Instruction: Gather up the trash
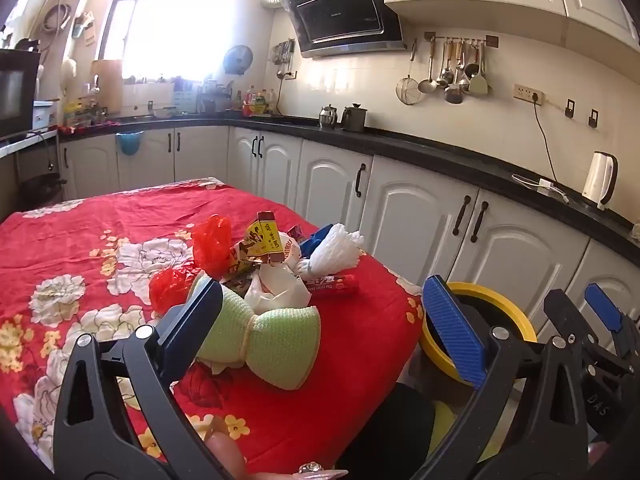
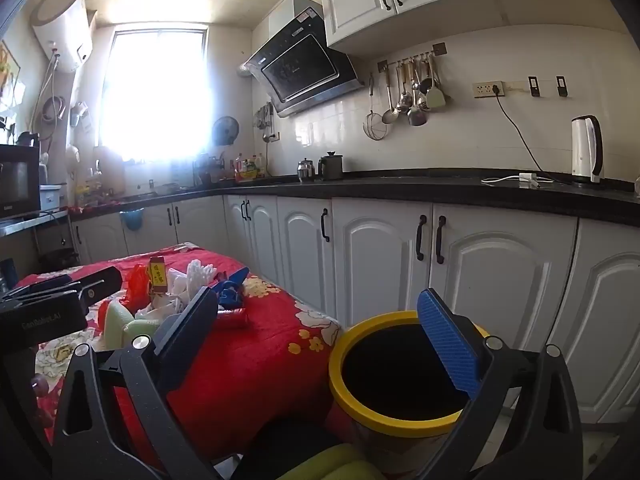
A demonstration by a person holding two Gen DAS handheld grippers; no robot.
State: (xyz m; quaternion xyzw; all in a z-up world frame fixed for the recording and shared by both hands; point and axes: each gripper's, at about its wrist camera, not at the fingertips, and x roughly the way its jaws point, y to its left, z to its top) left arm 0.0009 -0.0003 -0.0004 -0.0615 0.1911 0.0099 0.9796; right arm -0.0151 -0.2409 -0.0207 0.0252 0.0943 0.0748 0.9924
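A heap of trash lies on the table's red flowered cloth (image 1: 80, 240). It holds a green foam net (image 1: 276, 340), a white plastic bag (image 1: 276, 290), orange plastic bags (image 1: 212, 246), a yellow carton (image 1: 262, 242), a white foam net (image 1: 336, 252) and a red wrapper (image 1: 334, 284). My left gripper (image 1: 324, 326) hovers open just before the green net, touching nothing. Right of the table stands a yellow-rimmed bin (image 2: 400, 426) with a dark inside. My right gripper (image 2: 318, 336) is open and empty near the bin's mouth, its blue pad (image 2: 448, 344) over the rim. The heap (image 2: 180, 292) shows at the left.
White base cabinets (image 2: 380, 256) under a black counter (image 2: 400, 190) run close behind the bin and along the table's right side. A white kettle (image 2: 586, 150) stands on the counter. A person's fingertip (image 1: 226, 458) shows at the bottom edge.
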